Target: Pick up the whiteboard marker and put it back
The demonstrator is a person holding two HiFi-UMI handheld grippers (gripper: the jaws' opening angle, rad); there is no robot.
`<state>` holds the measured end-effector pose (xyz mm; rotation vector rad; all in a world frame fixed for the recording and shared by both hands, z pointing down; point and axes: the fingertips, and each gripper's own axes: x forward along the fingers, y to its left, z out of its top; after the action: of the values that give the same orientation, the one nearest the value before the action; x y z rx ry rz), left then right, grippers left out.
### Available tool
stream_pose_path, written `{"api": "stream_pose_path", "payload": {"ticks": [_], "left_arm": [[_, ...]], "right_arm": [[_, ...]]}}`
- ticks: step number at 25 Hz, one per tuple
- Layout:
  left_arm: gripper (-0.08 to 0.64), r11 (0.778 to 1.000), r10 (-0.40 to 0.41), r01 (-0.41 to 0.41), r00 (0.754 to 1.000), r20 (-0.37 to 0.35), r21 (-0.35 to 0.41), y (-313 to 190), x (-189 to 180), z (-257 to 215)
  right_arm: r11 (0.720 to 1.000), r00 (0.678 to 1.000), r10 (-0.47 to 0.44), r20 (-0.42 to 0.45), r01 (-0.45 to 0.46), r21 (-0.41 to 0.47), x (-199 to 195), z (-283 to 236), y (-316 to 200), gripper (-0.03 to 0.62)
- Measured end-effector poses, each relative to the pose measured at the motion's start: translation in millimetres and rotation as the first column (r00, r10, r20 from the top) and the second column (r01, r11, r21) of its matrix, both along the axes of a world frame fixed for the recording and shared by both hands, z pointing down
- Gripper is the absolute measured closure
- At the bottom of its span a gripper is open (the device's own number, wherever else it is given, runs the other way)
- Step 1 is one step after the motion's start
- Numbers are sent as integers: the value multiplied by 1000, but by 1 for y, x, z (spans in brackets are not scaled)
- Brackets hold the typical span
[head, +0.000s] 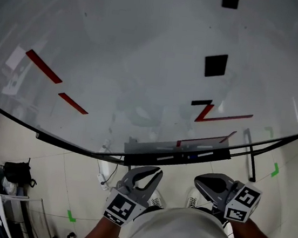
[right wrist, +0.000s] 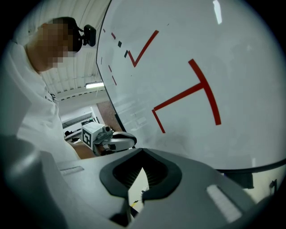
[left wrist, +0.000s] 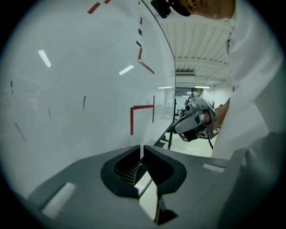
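Two claws sit low in the head view, close to the person's body and below the edge of a big whiteboard (head: 145, 61). The left claw (head: 155, 172) is clenched on nothing: in its own view the tips (left wrist: 140, 148) meet with only a hairline gap and nothing between them. The right claw (head: 198, 181) is clenched too, and its tips (right wrist: 143, 151) come together around empty air. Each claw points up toward the board, well short of touching it, and each shows in the other's view, held in a hand beside a white sleeve.

A grey tray (head: 139, 148) runs along the board's lower edge, just above the claws in the head view. What look like markers (head: 188, 155) lie lengthwise in the tray, small and hard to tell apart; neither claw touches them.

The board carries red line marks (head: 44, 66), a red and black Z shape (head: 207, 111) and a black square (head: 215, 64). Below the board, pale floor shows a green tape mark (head: 71, 216) and a black bag (head: 17, 172) at the left.
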<state>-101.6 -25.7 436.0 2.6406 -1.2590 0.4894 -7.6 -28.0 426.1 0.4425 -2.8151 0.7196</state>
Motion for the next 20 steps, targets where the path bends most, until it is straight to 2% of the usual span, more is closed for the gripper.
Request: {"api": "stream_pose_path", "payload": {"ticks": [3, 6, 13, 17, 20], "left_arm": [[525, 999, 32, -35, 993, 113, 24, 0, 2, 6], [525, 997, 56, -64, 976, 211, 31, 3, 4, 11], [518, 998, 60, -62, 956, 288, -4, 0, 1, 23], [515, 996, 88, -90, 912, 400, -15, 1, 1, 33], [506, 994, 111, -102, 889, 445, -45, 1, 3, 42]], "right_arm": [[1000, 1000, -2, 1, 2, -7, 2, 5, 0, 591], [1000, 1000, 1, 7, 0, -11, 2, 5, 2, 591], [1000, 1000, 10, 12, -10, -2, 4, 3, 0, 591], [1000, 1000, 17, 14, -17, 2, 5, 2, 1, 591], [1000, 1000, 23, 15, -23, 2, 6, 2, 2, 591]]}}
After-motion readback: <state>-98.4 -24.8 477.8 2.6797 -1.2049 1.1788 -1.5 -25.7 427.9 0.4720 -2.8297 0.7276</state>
